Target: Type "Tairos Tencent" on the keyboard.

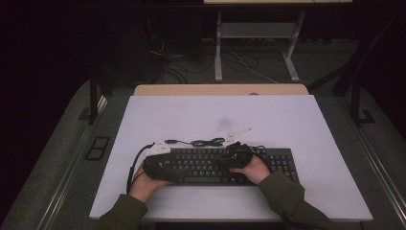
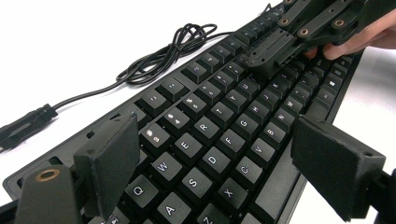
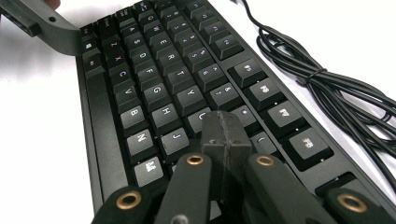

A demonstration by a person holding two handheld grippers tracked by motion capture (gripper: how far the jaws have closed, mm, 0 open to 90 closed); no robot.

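White tabletop (image 1: 297, 124) in a dark room: keyboard (image 1: 268, 165) under both grippers.
Likely rigid and light, best gripped by its edges; left gripper (image 2: 215, 163) fingers apart, right gripper (image 3: 226, 135) fingers together on keys.

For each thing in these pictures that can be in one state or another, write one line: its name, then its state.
left gripper: open, jaws wide apart above the keyboard's left keys, holding nothing.
right gripper: shut, pads pressed together, tip on the keys near the I key.
keyboard: flat on the table, keys up.
keyboard cable: bundled and tied, lying beside the keyboard, plug loose on the table.
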